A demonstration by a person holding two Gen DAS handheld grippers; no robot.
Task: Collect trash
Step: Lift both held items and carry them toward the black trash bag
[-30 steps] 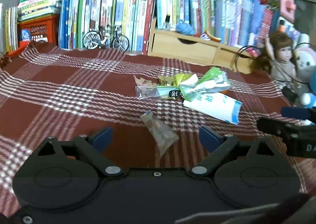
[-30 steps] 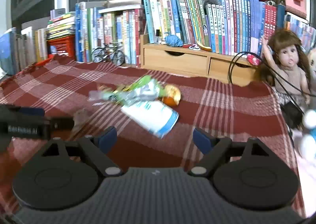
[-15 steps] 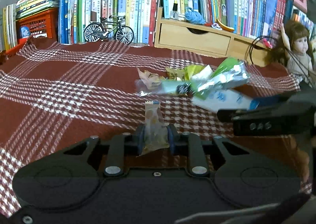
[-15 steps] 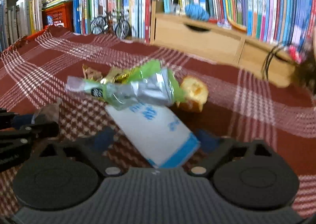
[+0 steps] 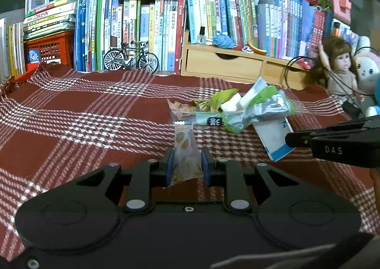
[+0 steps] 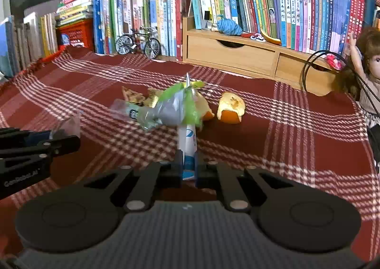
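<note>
In the left wrist view my left gripper [image 5: 185, 166] is shut on a clear snack wrapper [image 5: 184, 148] that stands up between its blue pads. The right gripper [image 6: 188, 167] is shut on the lower end of a white and blue packet [image 6: 187, 143], which it holds on edge. A green and silver wrapper [image 6: 166, 110] leans on that packet's top. More crumpled wrappers [image 5: 213, 102] lie behind on the red plaid cloth [image 5: 83, 107]. Orange peel [image 6: 231, 108] lies to the right of the pile. From the left wrist view, the right gripper [image 5: 291, 139] shows side-on, over the packet [image 5: 273, 136].
Rows of books [image 5: 154, 24] line the back, with a toy bicycle [image 5: 130, 58] and a wooden drawer unit [image 5: 225, 67] in front. A doll [image 5: 342, 72] and a black cable [image 6: 315, 67] sit at the right. A red crate [image 5: 47, 48] stands at the back left.
Both grippers went from wide open to shut: the left closed on the clear wrapper, then the right closed on the white and blue packet, which now stands on edge instead of lying flat.
</note>
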